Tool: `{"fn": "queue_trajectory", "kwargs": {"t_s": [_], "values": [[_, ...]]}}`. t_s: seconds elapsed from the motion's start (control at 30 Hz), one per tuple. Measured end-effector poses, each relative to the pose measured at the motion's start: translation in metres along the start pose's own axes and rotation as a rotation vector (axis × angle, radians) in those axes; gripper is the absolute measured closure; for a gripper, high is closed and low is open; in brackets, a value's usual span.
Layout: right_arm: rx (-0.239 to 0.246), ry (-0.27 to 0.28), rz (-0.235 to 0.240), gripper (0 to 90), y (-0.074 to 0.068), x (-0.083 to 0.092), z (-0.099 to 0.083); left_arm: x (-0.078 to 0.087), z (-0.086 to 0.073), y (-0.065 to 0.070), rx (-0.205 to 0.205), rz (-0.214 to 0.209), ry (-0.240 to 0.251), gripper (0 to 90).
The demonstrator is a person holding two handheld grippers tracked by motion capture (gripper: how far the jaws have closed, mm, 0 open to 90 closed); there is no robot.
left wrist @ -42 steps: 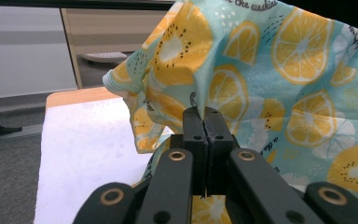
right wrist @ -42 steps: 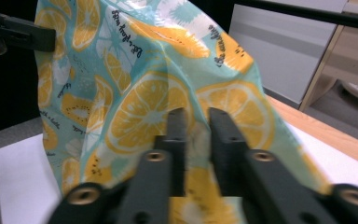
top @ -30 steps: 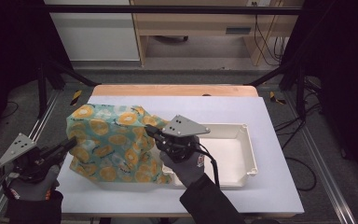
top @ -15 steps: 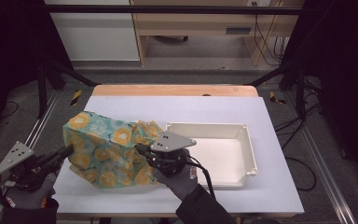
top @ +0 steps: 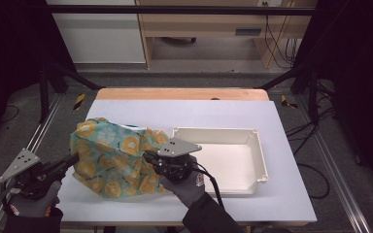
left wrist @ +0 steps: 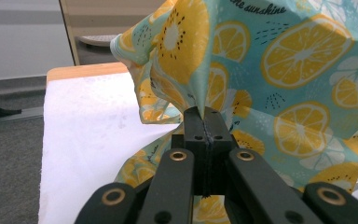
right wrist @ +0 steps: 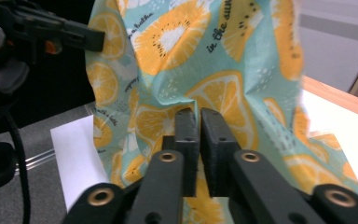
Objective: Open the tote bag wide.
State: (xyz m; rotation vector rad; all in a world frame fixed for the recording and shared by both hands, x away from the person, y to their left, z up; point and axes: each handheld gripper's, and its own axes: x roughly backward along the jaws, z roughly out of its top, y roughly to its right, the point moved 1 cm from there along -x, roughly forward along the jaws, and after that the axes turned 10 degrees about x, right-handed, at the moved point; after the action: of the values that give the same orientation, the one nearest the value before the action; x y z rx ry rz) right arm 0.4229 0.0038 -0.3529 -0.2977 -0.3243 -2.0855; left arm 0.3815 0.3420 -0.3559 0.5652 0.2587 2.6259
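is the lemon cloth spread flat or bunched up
Bunched up: the lemon cloth sits rumpled in a heap on the table, one edge pinched in the left gripper, beside the white tray.

Left gripper (top: 70, 160) clamped tight, right gripper (top: 148, 156) jaws just parting

Left gripper (left wrist: 205, 122): clamped on the cloth (left wrist: 279, 70).
I see lemon-print fabric rising from my closed jaws, apparently draping over the white table (left wrist: 88, 135).

cloth (left wrist: 279, 70) print, left gripper view: "...he sunshine"
cloth print, right gripper view: "in the su..."
smaller script on cloth: too blurred to read
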Motion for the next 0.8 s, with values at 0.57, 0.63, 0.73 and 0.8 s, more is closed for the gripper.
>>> {"fn": "queue_trajectory", "kwargs": {"t_s": [0.57, 0.63, 0.73, 0.8], "values": [[-0.008, 0.036, -0.092, 74.6, 0.023, 0.005, 0.022, 0.000, 0.000, -0.001, 0.004, -0.002, -0.002, 89.8], [-0.006, 0.028, -0.081, 85.6, 0.022, 0.005, 0.019, 0.000, 0.000, -0.002, 0.006, -0.004, -0.001, 89.8], [0.002, 0.035, -0.085, 90.0, 0.017, 0.016, 0.018, 0.000, 0.000, -0.001, 0.004, -0.003, 0.000, 89.7], [0.006, 0.036, -0.085, 90.0, 0.013, 0.021, 0.016, -0.001, 0.000, 0.000, 0.004, -0.002, -0.003, 89.7]]}}
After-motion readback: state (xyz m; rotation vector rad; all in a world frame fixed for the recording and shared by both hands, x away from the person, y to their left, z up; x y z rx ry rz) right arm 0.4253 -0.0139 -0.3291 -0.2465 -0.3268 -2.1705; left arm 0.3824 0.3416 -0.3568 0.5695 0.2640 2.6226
